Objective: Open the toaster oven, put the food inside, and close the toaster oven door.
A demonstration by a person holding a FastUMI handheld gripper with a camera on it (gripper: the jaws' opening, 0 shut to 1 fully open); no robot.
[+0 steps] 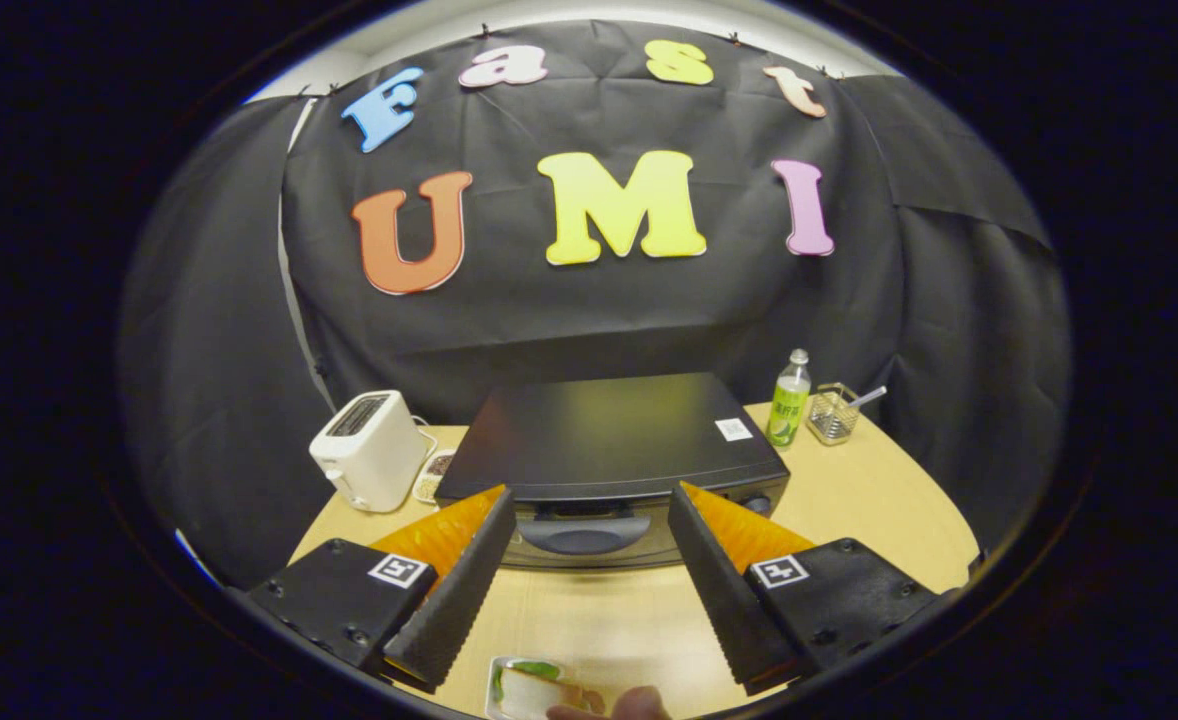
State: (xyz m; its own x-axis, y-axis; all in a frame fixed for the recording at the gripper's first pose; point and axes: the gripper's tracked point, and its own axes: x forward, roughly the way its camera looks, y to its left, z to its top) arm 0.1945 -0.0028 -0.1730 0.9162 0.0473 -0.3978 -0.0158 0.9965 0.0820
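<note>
On the table (849, 500), the oven (609, 450) sits shut just ahead of the open, empty gripper (589, 505), handle (584, 535) crosswise.

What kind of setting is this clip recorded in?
Probably a staged kitchen-style booth, not a real kitchen: a black toaster oven, a white toaster and a green drink bottle share a wooden table against a black cloth wall. The open gripper faces the shut oven.
</note>
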